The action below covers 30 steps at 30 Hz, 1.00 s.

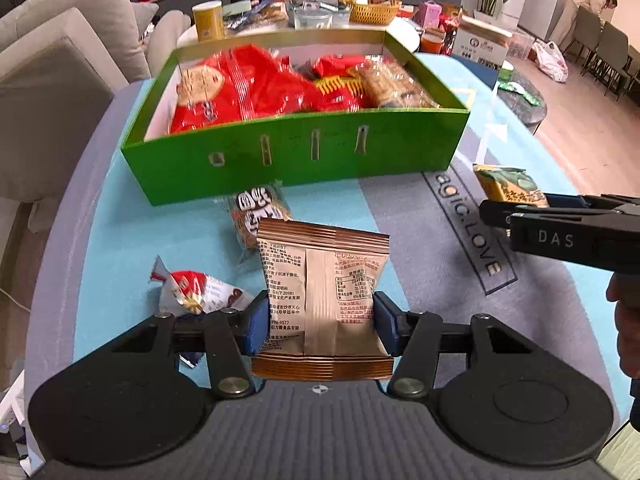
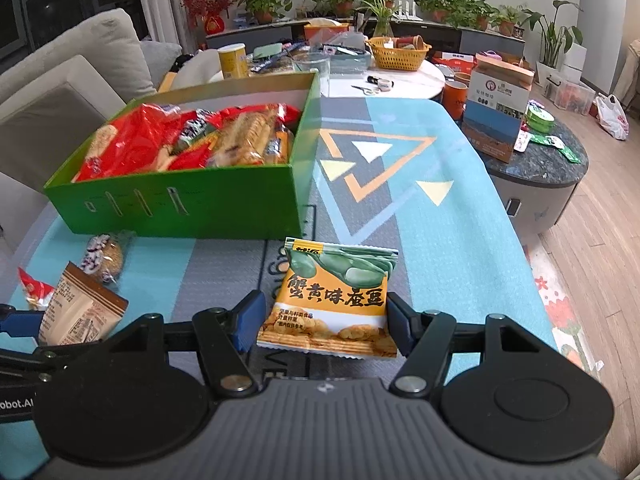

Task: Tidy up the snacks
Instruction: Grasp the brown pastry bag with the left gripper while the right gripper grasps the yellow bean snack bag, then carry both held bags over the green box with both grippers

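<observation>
Our left gripper has its blue pads pressed against both edges of a brown snack packet, gripping it with its printed back toward the camera, above the table. Just left of it we see a red-and-silver wrapped snack lying on the patterned tablecloth, and beyond the brown packet a clear-wrapped biscuit pack rests close to the front wall of the green box. The box sits on the left half of the table and is filled with red bags and biscuit packs. Further right, our right gripper is partly closed on an orange-and-green snack packet; the right pad touches its edge, but we cannot tell whether the left pad does.
</observation>
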Tool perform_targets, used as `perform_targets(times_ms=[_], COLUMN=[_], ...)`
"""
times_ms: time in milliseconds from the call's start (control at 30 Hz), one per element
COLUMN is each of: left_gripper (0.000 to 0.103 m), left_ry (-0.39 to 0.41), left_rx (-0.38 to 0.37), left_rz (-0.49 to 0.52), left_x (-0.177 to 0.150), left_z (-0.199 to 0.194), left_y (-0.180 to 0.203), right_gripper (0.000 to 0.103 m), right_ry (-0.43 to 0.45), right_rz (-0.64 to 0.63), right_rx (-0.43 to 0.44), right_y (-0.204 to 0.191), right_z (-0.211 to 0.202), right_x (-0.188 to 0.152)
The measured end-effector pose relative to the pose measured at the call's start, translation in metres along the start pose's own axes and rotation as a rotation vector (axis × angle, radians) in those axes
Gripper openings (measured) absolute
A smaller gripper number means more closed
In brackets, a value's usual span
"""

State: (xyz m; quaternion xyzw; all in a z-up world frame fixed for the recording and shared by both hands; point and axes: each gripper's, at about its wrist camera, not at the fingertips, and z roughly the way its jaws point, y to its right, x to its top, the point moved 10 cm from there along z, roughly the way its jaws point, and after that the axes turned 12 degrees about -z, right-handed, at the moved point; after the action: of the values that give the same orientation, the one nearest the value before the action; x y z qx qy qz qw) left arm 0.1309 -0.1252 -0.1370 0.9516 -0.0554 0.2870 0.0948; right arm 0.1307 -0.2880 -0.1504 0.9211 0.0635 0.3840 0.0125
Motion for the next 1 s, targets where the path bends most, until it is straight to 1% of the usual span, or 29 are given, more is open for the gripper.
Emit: perform_targets(times_ms=[200,300,400,633,733,833,1000], left_gripper=[0.05,0.05,0.05,0.05,0.05,0.05,0.05], left_ry=[0.023,0.021,0.037,0.059,0.058,0.059,0.082], left_rx=[0.011,0.019,0.03,0.044,0.061,0.073,0.096], left_rz=[0.012,0.031,0.044,0.042,0.035,0.037,0.055], left_x=[0.008,0.01,0.017,0.034,0.04,0.046,0.064], left_z=[-0.008,-0.01,-0.014,-0.022,-0.022,-0.024,-0.03], left_y=[-0.003,-0.004,-0.006,-0.014,-0.021,-0.025,-0.029], right_gripper=[0.068,0.068,0.068,0.068,0.068,0.068,0.068], right_ry=[0.022,0.03,0.049,0.1,0.107,0.111,0.123], right_rz=[-0.024,-0.028,-0.035,-0.068,-0.064,-0.063,-0.066], right_rx=[0.018,0.046,0.064,0.101,0.125,0.131,0.143], right_y=[-0.01,-0.016,-0.022,-0.039,-0.045,-0.048,-0.051], right_z=[-0.006,-0.009,-0.015,-0.02,-0.017,-0.013,-0.009], right_x=[0.008,0.013,0.022,0.056,0.072,0.084,0.101])
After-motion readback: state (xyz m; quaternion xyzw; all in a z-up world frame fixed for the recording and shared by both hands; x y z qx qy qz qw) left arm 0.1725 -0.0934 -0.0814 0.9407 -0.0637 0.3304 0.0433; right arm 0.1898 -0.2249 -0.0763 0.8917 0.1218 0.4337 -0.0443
